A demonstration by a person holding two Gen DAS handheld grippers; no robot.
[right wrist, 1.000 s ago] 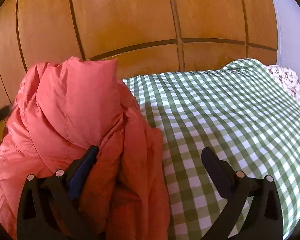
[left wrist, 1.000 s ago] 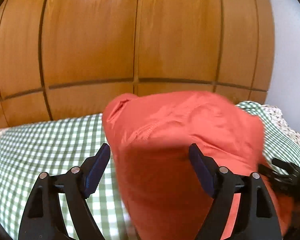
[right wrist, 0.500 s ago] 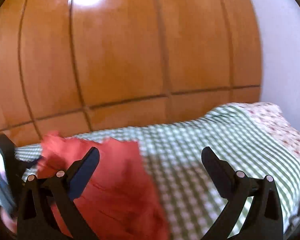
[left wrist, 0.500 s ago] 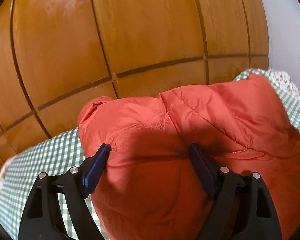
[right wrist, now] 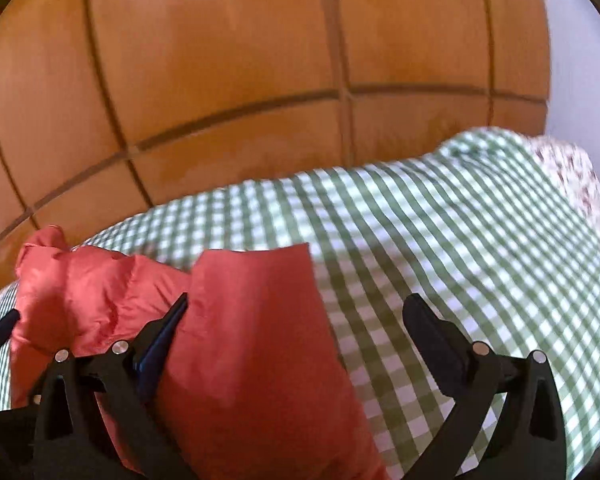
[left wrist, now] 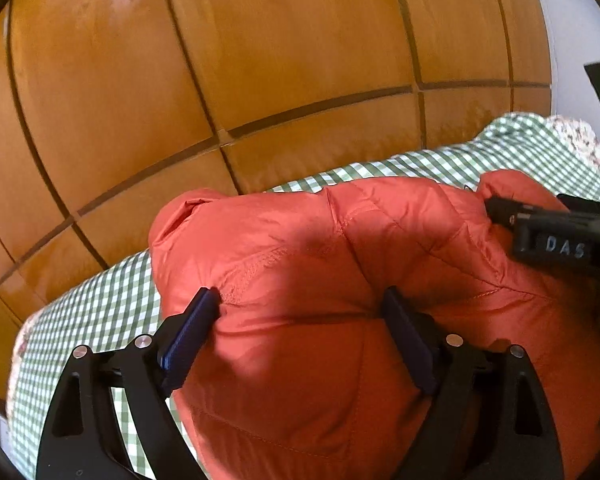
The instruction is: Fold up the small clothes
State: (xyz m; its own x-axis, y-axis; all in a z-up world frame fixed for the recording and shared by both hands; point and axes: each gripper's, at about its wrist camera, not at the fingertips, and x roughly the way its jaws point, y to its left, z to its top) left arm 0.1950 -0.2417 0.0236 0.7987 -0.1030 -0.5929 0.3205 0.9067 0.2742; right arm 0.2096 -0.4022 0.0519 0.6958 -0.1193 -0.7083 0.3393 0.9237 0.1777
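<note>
While the wooden panelled wall (left wrist: 284,52) fills the far side of both views, we see the green checked bedcover (right wrist: 440,248) spread beneath it, with a floral fabric (right wrist: 572,176) at its far right edge. On the cover's left part lies the orange puffy jacket (left wrist: 320,280), bunched and partly doubled over. Our left gripper (left wrist: 300,312) has just been opening its jaws; they stand wide, a hump of the jacket between them, and we cannot tell whether the pads press it. Our right gripper (right wrist: 296,316) is spread wide over the jacket's right edge, its left finger against the cloth, its right finger (right wrist: 432,332) over bare cover, nothing pinched.
</note>
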